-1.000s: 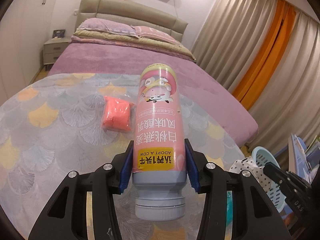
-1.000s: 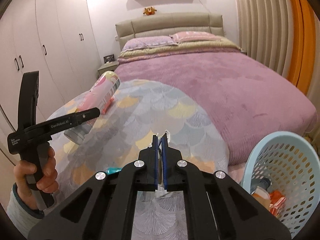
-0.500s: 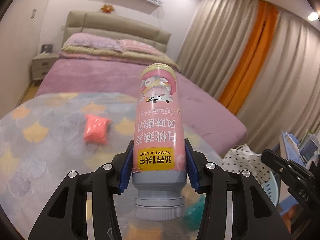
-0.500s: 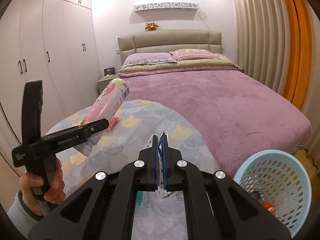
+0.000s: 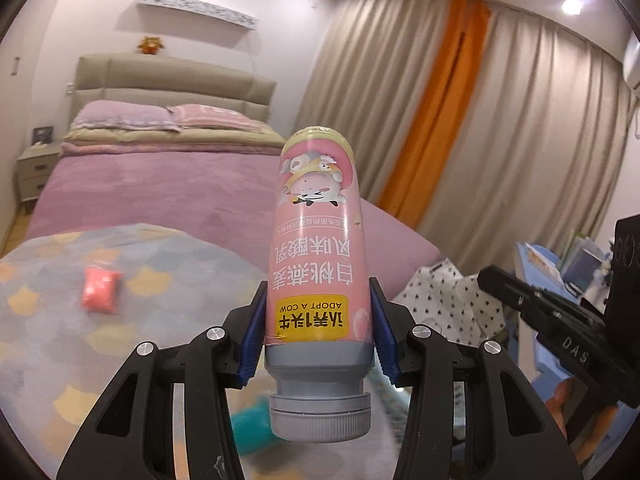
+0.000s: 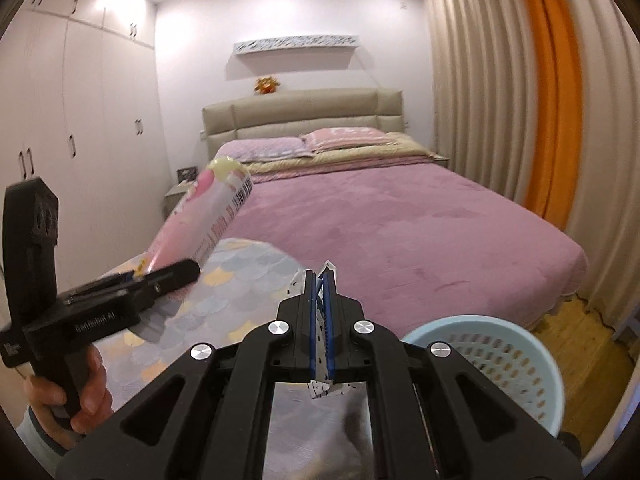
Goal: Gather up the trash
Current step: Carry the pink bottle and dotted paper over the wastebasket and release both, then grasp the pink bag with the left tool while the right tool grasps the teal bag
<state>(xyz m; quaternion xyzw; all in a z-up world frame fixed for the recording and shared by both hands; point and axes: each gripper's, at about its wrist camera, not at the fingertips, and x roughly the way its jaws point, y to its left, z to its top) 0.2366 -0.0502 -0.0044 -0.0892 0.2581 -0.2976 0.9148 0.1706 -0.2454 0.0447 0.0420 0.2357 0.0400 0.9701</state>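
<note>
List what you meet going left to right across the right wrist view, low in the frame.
Person's hand on the left gripper's handle → pink bottle shut in its jaws → right gripper, jaws shut on a white speckled scrap → light blue basket.

My left gripper [image 5: 318,334] is matte black plastic, with two angular arms cut by triangular openings and fixed with round silver screws. Its fingers [image 5: 253,334] wear ribbed blue pads. My right gripper [image 6: 319,312] has the same black frame, silver screws and blue pads. From the right wrist view, the left tool's pistol-style handle shows pale raised lettering on its side. My left hand [image 6: 66,390] emerges from a light grey-blue sleeve [image 6: 38,438].
</note>
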